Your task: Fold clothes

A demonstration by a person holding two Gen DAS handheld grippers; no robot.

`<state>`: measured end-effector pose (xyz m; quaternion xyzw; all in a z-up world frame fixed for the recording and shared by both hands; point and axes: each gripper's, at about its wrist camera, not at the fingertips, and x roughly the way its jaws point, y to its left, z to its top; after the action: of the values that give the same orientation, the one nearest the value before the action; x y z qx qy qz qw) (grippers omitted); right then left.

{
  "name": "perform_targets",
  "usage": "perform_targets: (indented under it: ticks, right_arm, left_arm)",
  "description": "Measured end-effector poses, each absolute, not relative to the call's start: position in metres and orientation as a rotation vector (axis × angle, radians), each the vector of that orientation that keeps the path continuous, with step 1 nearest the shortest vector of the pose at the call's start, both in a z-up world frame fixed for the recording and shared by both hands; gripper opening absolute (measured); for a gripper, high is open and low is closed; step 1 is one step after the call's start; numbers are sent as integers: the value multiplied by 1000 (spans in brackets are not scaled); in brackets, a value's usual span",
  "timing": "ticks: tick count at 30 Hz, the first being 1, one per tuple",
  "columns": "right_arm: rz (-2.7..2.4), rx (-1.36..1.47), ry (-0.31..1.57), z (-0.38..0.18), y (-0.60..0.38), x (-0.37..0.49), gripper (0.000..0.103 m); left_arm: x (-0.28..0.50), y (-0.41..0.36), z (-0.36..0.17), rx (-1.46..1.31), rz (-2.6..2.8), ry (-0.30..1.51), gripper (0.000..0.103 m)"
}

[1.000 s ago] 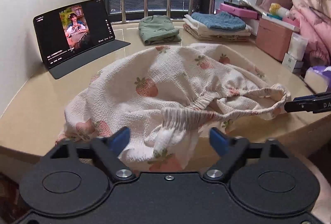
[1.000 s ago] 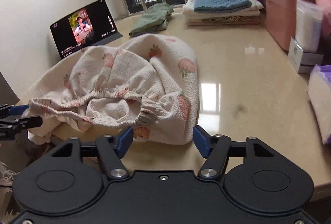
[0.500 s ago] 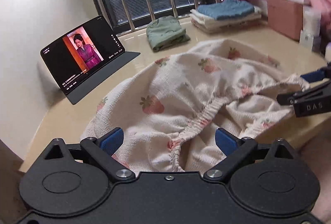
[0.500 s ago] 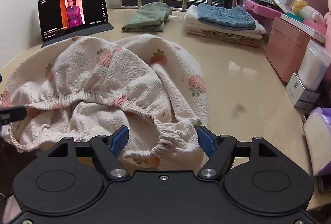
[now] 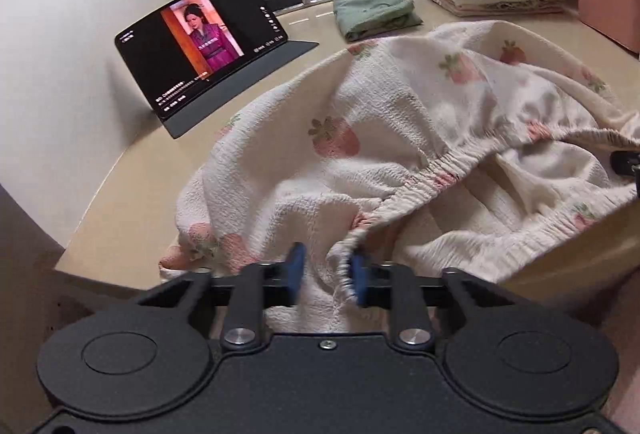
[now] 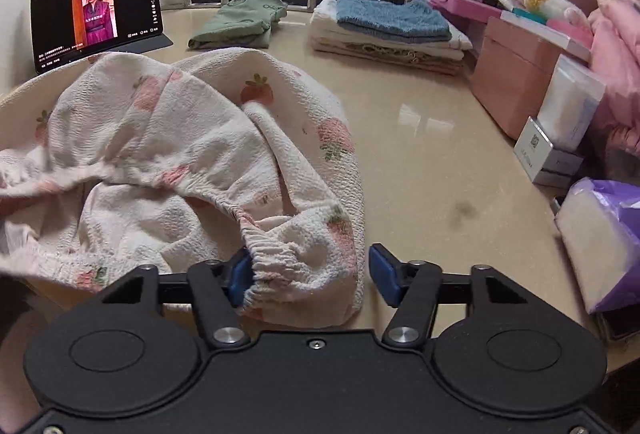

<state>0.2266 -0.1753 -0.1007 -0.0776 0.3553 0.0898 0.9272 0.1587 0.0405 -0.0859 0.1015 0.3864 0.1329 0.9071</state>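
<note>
A white garment with a strawberry print [image 5: 400,137] lies crumpled on the beige table [image 5: 132,169], its elastic waistband toward me. It also shows in the right wrist view [image 6: 192,153]. My left gripper [image 5: 326,272] is shut on the waistband at the garment's near left edge. My right gripper [image 6: 310,274] is open, its blue pads on either side of the waistband's bunched right end, which lies between the jaws at the table's front edge.
A tablet [image 5: 192,45] playing video stands at the back left. A folded green garment [image 6: 240,19] and a stack of folded clothes topped with blue [image 6: 388,29] lie at the back. Pink boxes [image 6: 516,73], white cartons and a purple-wrapped pack [image 6: 600,230] line the right side.
My left gripper has closed from wide open onto the waistband and shifted left. My right gripper has moved closer so that the waistband's right end lies between its open jaws.
</note>
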Motion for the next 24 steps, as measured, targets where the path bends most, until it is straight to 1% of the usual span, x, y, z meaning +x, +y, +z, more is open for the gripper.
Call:
perform_targets:
  ticks: [4, 9, 11, 16, 17, 19, 20, 21, 22, 24]
  right_arm:
    - [173, -292, 680, -97, -163, 219, 52]
    - [165, -365, 567, -84, -151, 205, 52]
    - [157, -379, 515, -76, -150, 201, 53]
    - [166, -425, 418, -54, -149, 195, 53]
    - [172, -433, 406, -50, -148, 196, 51]
    - [209, -431, 427, -42, -146, 206, 44]
    - [236, -423, 448, -37, -145, 213, 34]
    - [266, -411, 473, -32, -145, 223, 30]
    - [280, -411, 489, -26, -144, 234, 30]
    - [283, -422, 507, -10, -142, 258, 25]
  left_arm:
    - [147, 68, -59, 81, 363, 708, 16]
    - [129, 87, -35, -50, 405, 635, 19]
    - [123, 82, -31, -23, 412, 621, 19]
    - [115, 84, -12, -55, 419, 563, 19]
    - [115, 84, -7, -59, 421, 549, 19]
    - [122, 81, 3, -17, 427, 517, 19]
    - [125, 79, 9, 12, 433, 496, 19]
    - [133, 77, 17, 43, 439, 476, 19]
    - [142, 75, 24, 73, 446, 456, 19]
    - [161, 75, 42, 105, 441, 431, 19]
